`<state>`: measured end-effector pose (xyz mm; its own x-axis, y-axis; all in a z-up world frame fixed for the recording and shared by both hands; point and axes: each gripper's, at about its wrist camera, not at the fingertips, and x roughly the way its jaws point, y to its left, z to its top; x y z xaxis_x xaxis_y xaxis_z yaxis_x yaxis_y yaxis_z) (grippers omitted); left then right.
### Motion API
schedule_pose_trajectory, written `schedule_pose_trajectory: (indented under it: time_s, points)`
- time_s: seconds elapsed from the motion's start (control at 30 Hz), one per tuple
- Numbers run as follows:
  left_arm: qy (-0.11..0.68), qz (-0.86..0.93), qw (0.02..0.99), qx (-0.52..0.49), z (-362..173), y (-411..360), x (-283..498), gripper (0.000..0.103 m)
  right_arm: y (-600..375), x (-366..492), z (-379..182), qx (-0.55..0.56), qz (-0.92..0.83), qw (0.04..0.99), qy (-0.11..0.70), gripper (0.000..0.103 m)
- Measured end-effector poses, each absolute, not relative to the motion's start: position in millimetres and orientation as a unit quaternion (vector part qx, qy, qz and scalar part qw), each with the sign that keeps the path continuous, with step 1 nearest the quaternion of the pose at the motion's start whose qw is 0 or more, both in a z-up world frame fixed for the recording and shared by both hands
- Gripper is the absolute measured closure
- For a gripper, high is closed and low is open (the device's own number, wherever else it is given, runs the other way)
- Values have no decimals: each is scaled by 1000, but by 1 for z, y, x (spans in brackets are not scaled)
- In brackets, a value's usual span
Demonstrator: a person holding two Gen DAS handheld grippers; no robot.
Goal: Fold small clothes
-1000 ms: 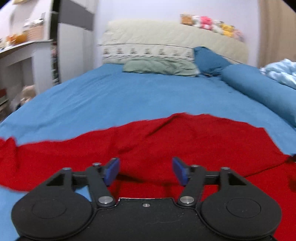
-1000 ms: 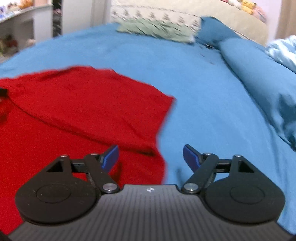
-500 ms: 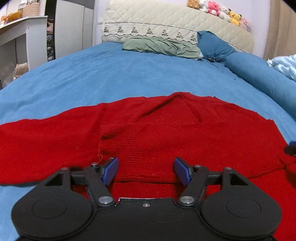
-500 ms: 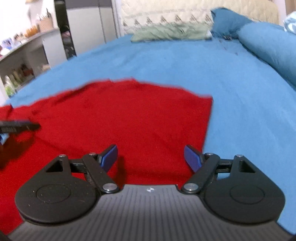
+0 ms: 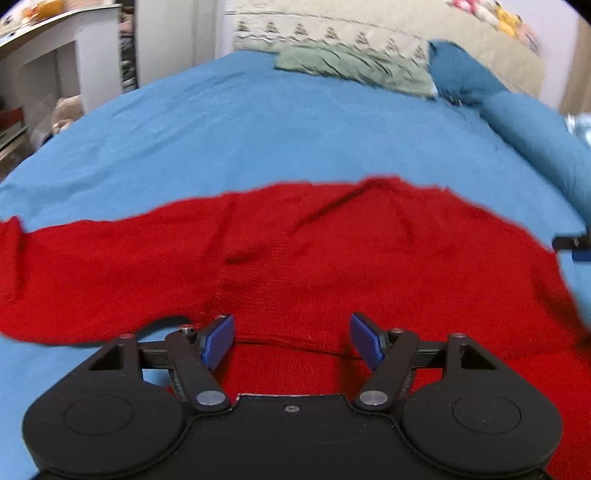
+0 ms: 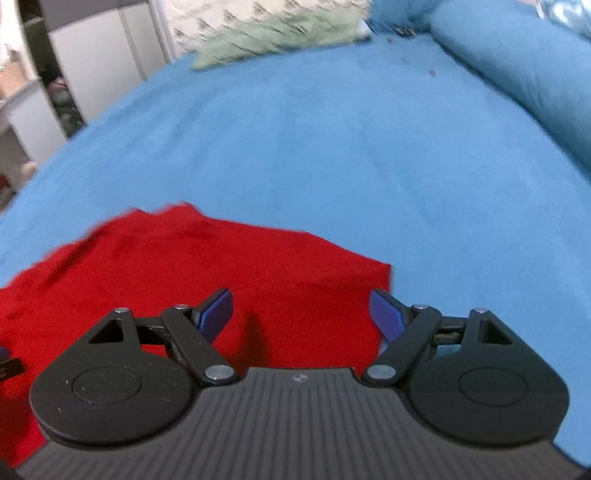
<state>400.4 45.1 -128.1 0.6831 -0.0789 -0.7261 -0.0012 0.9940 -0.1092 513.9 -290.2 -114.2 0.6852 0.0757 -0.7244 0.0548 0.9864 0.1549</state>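
Observation:
A red knit sweater (image 5: 332,258) lies spread across the blue bed sheet (image 5: 258,140), one sleeve stretching off to the left and a folded ridge near its middle. My left gripper (image 5: 291,338) hovers open over the sweater's near part, nothing between its blue pads. In the right wrist view the sweater's right-hand corner (image 6: 362,273) shows, and my right gripper (image 6: 301,314) stands open above that edge, its right pad over the sheet. Each gripper's tip shows at the edge of the other's view: the right gripper's tip (image 5: 572,243) and the left gripper's tip (image 6: 9,363).
At the head of the bed lie a green pillow (image 5: 351,66), a dark blue pillow (image 5: 461,79) and a long blue bolster (image 5: 535,136), in front of a beige quilted headboard (image 5: 369,26). White shelves (image 5: 44,66) stand to the left of the bed.
My right gripper has swung right, from over the sweater's middle to its right corner, and has rolled. The left gripper has shifted a little; the folded ridge now lies further ahead.

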Motion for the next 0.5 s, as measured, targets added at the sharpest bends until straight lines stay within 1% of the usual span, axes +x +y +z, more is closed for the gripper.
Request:
schedule_pose_trajectory:
  time_s: [0.1, 0.13, 0.17, 0.2, 0.23, 0.3, 0.37, 0.5]
  points:
    - [392, -4, 917, -75, -91, 67, 381, 29, -261, 483, -68, 68, 31, 921, 383, 4]
    - [392, 4, 916, -82, -80, 78, 375, 25, -250, 471, -52, 69, 39, 922, 379, 2]
    - [392, 11, 915, -89, -71, 89, 371, 20, -237, 460, -38, 74, 47, 922, 376, 0]
    - [390, 20, 915, -100, -61, 103, 365, 7, -226, 454, -27, 78, 54, 922, 375, 0]
    - [384, 31, 916, -110, -53, 118, 359, 0, -210, 445, -16, 76, 62, 921, 376, 0]
    - [370, 53, 919, -128, -42, 150, 347, 0, -182, 436, -4, 66, 76, 920, 378, 0]
    - [376, 83, 911, -148, -40, 182, 342, 0, -155, 430, 2, 67, 84, 918, 382, 0]
    - [370, 143, 892, -216, -56, 251, 336, 0, -110, 428, -10, 109, 93, 904, 403, 0]
